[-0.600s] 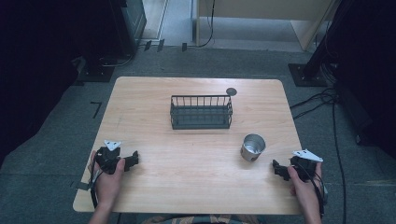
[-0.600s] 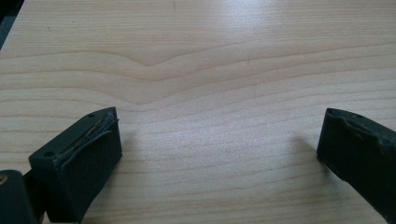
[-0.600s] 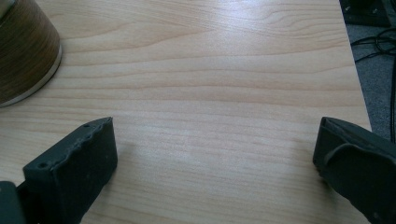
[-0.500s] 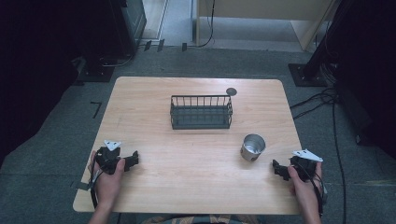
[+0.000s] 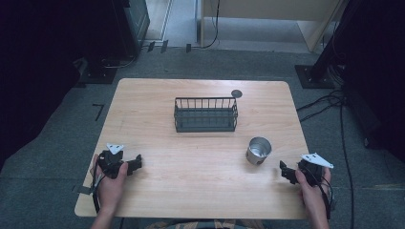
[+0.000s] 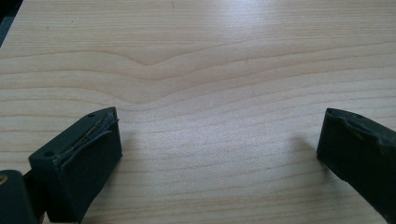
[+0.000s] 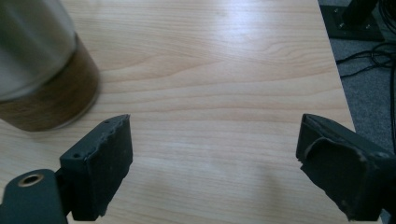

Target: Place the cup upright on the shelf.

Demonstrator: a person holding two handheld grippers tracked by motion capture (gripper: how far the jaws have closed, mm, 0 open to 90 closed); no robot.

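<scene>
Fingers [image 7: 100, 163] of the right gripper [image 5: 286, 172] are standing spread over bare wood, nothing between them; same for the left gripper [image 5: 134, 163], its 2 black fingers [image 6: 88, 156] gaping wide above the table [image 5: 200, 191]. Both grippers are sitting low near the front edge, 1 at each side, held by the person's hands. Metal cup [image 5: 258, 150] is standing upright on the table, near the right gripper and up-left of it, not touching it. Wire basket [image 5: 205, 114] is sitting farther back at mid-table, well apart from both grippers. Small dark disc [image 5: 236, 93] is lying just behind the basket's right corner.
</scene>
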